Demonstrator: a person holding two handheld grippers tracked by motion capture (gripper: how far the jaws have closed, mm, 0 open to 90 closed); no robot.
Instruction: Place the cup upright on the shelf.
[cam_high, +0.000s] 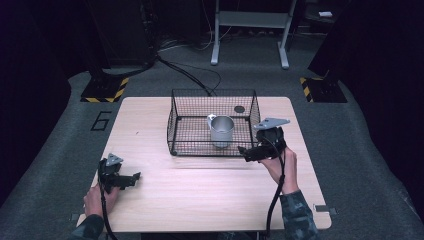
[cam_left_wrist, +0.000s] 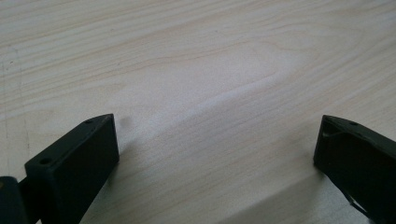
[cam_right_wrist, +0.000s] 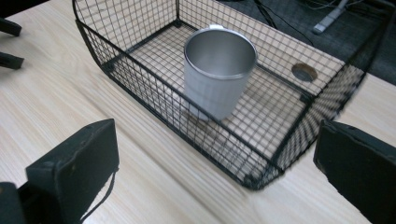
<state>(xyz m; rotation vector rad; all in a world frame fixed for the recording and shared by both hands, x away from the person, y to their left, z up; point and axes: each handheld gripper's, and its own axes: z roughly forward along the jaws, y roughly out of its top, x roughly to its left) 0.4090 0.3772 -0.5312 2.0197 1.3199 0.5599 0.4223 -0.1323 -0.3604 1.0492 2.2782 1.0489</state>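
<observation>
1. The high view takes in the whole pale wooden tabletop (cam_high: 150, 125), with a black wire-mesh basket (cam_high: 175, 120) standing toward its far middle and a plain silver metal cup (cam_high: 221, 131) upright inside the basket.
2. In the same view the left hand-held gripper (cam_high: 134, 178) lies low at the near left corner, well apart from the basket, while the right hand-held gripper (cam_high: 245, 152) hangs just beside the basket's near right corner.
3. The left gripper view gives none of that; it looks down on bare wood grain between two black jaws that stand wide apart, so the left hand-held gripper (cam_left_wrist: 217, 135) is released and holds nothing.
4. The right gripper view adds the close detail: the cup (cam_right_wrist: 217, 77) sits on the mesh floor of the basket (cam_right_wrist: 140, 79), its open mouth facing up, and a small round dark hole (cam_right_wrist: 304, 72) shows in the wood beyond it.
5. The right hand-held gripper (cam_right_wrist: 217, 140) is also released, its jaws spread wide before the basket's near wall and touching neither basket nor cup.
6. The tabletop is light, clean-grained wood with rounded corners. Around it lies grey carpet, black cables trail across the floor, a grey metal frame (cam_high: 250, 30) stands at the back, and yellow-and-black striped plates (cam_high: 105, 92) mark the floor.
7. The cup has a thin rolled rim, a dull brushed wall that narrows slightly downward, and a small handle at its far left side in the high view.
</observation>
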